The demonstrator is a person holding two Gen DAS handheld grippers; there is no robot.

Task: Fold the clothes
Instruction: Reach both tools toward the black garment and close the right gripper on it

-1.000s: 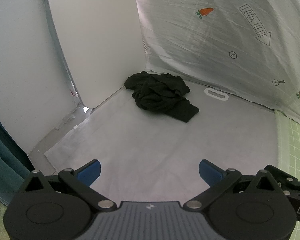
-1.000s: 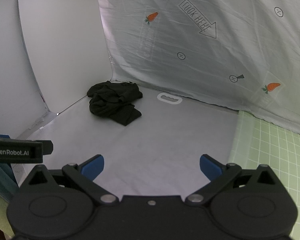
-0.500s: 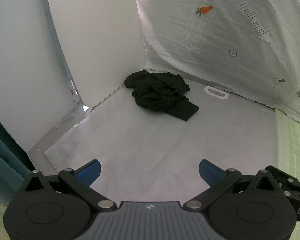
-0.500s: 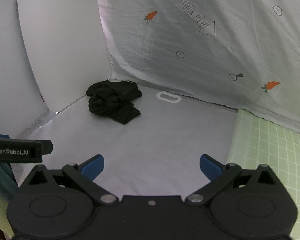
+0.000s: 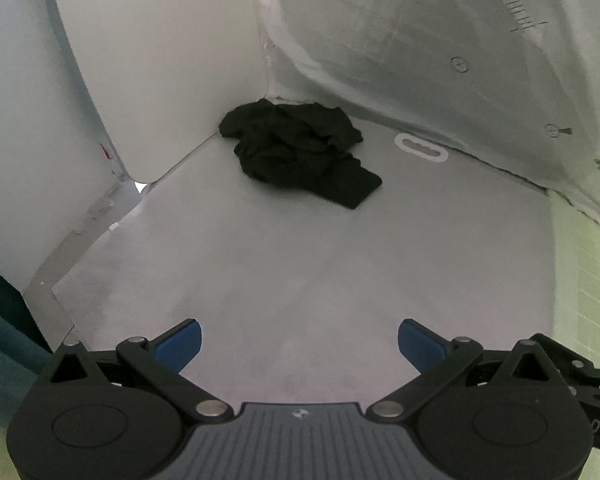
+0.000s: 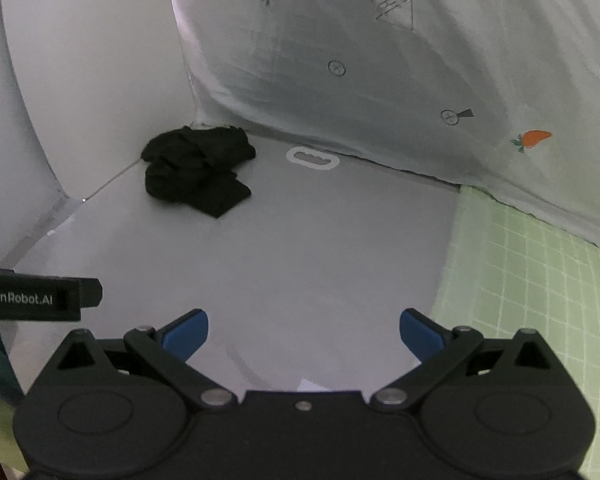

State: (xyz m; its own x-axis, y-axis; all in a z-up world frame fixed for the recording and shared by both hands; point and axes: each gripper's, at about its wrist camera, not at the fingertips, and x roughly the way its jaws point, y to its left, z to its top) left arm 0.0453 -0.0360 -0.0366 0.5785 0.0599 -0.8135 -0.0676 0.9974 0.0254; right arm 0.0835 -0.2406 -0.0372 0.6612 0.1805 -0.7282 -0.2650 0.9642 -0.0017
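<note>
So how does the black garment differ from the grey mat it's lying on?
The black garment is crumpled in a heap; the grey mat lies flat and smooth. The garment is small and sits in the far corner, while the mat covers most of the work surface. Neither is touched by the left gripper or the right gripper.

Matt black cloth garment (image 5: 300, 156) lies crumpled on a smooth grey mat (image 5: 300, 264), beside a creased fabric backdrop (image 6: 380, 60).
</note>
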